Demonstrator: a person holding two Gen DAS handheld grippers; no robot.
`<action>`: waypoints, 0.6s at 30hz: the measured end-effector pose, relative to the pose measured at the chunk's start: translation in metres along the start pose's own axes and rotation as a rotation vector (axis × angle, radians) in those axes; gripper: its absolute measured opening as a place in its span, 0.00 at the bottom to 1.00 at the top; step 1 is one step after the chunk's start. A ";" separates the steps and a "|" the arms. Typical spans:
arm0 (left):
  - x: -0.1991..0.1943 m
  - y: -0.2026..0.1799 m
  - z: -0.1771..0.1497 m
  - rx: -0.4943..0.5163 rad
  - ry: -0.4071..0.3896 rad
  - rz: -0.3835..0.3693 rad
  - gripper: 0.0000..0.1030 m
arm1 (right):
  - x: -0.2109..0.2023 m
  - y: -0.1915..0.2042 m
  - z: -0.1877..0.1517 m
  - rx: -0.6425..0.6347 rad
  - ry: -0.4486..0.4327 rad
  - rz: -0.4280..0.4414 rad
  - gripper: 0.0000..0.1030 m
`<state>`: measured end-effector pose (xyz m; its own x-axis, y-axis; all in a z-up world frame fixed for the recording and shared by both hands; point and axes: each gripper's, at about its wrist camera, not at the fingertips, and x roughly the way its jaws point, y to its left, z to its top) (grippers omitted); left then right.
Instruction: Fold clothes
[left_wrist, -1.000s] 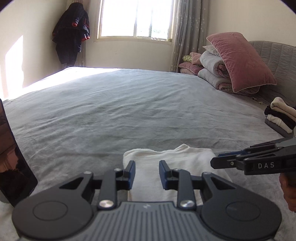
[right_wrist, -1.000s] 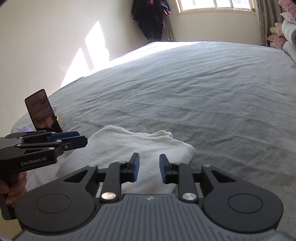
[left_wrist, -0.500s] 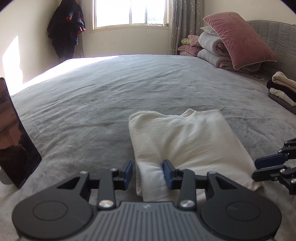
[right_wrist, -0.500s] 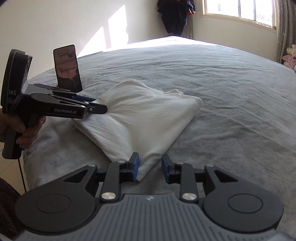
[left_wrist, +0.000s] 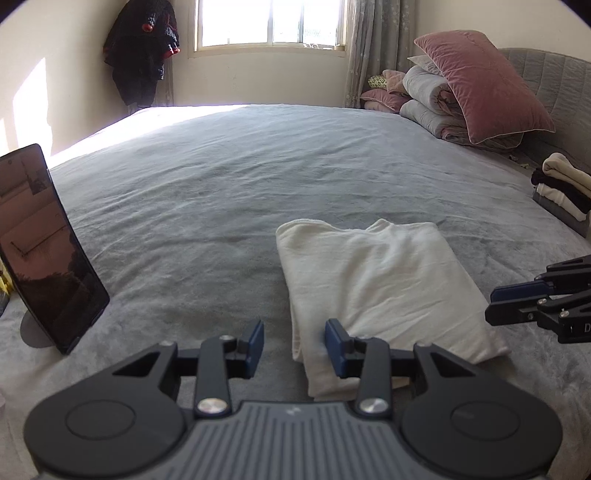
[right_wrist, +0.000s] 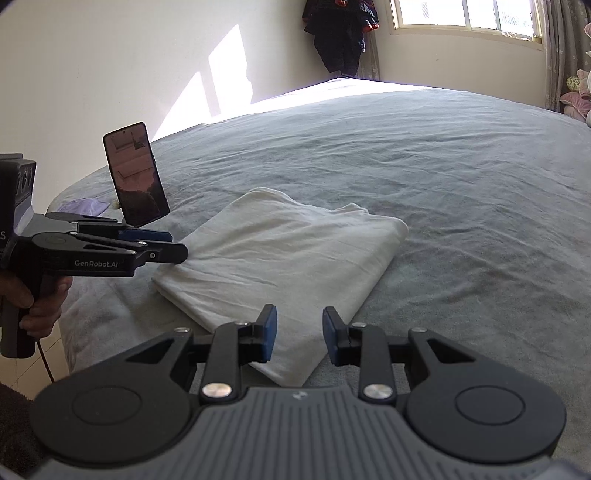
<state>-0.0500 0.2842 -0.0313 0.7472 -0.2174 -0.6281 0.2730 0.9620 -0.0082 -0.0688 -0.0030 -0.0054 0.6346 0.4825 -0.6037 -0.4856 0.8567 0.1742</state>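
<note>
Folded white cloth (left_wrist: 384, 280) flat on grey bed (left_wrist: 221, 177). Left tool (left_wrist: 294, 346) apart, right tool (right_wrist: 300, 334) apart, each straddling a near corner. Clothes pile (left_wrist: 563, 192) only in left view.

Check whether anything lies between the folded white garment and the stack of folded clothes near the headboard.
Nothing visible does. Only bare grey bedspread lies between the folded white garment and the stack of folded clothes. The right gripper hovers nearer the camera, off that line.

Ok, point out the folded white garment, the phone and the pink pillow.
folded white garment (left_wrist: 376, 280), left wrist view, top layer middle
phone (right_wrist: 136, 173), right wrist view, dark screen
pink pillow (left_wrist: 480, 81), left wrist view, front face
</note>
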 end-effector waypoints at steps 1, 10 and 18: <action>0.000 0.003 -0.004 -0.003 0.006 0.000 0.38 | 0.003 -0.001 -0.001 0.003 0.010 0.000 0.31; -0.005 0.026 0.007 -0.098 0.043 -0.036 0.38 | -0.011 -0.028 -0.006 0.118 0.047 0.017 0.37; 0.024 0.028 0.040 -0.214 0.050 -0.137 0.43 | 0.006 -0.052 0.017 0.296 0.047 0.099 0.46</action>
<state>-0.0003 0.2994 -0.0160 0.6795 -0.3449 -0.6476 0.2312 0.9383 -0.2572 -0.0292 -0.0415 -0.0052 0.5609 0.5634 -0.6066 -0.3430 0.8250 0.4491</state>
